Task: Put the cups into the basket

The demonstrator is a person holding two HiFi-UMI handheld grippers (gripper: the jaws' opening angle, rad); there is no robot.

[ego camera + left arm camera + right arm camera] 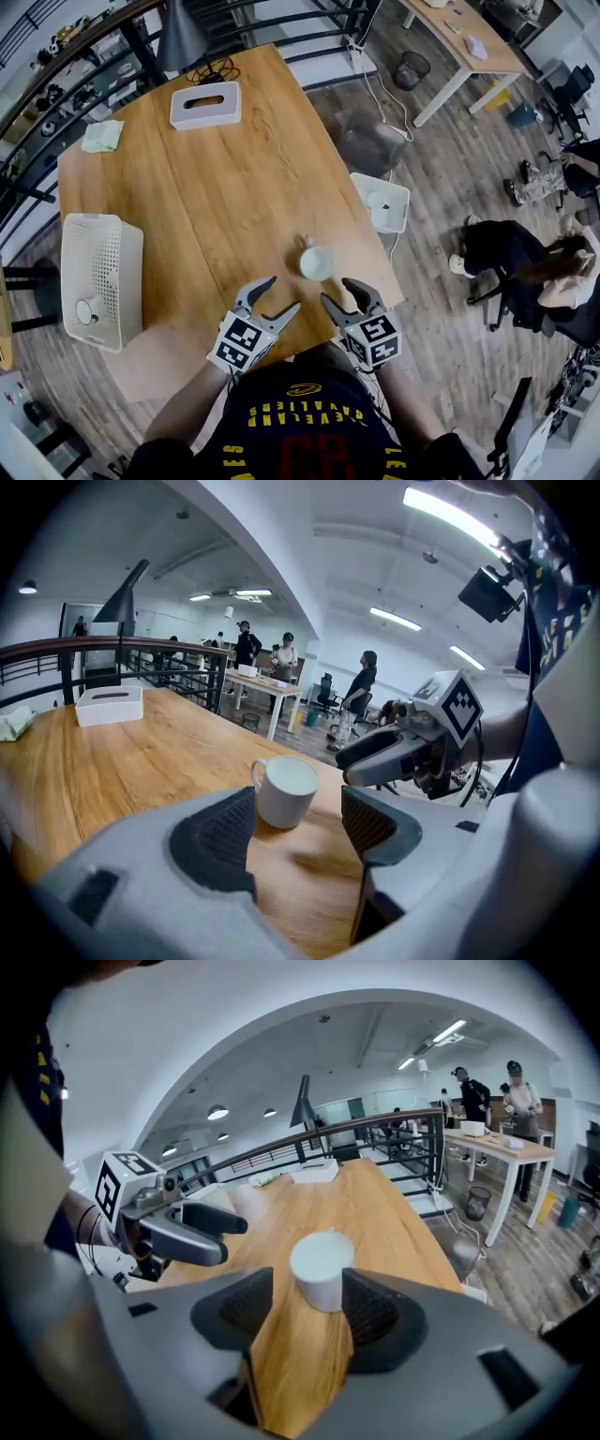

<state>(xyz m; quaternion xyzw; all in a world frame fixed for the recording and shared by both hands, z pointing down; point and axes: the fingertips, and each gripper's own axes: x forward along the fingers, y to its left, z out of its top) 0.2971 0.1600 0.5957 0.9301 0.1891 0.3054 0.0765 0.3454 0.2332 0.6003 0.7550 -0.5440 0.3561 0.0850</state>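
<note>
- Nearest the head camera, the left hand-held gripper (284,292) and the right hand-held gripper (336,291) sit side by side over the near edge of the tabletop (216,206), each pointing away from the person and angled downward.
- Both have their jaws spread wide with nothing clamped. Each gripper's own view shows only bare wood between the pads.
- A white cup (317,262) stands upright on the tabletop just ahead of both grippers, near the right-hand edge. No pad presses on it.
- From the left gripper view the cup (286,791) lies beyond the jaw tips, its handle to the left. From the right gripper view the cup (322,1269) sits close in front of the jaw tips.
- A white perforated basket (127,281) rests at the left edge of the tabletop, well apart from the cup, with a second cup (86,312) inside it.
- Farther off are a white tissue box (204,105) and a pale green cloth (101,136).
</note>
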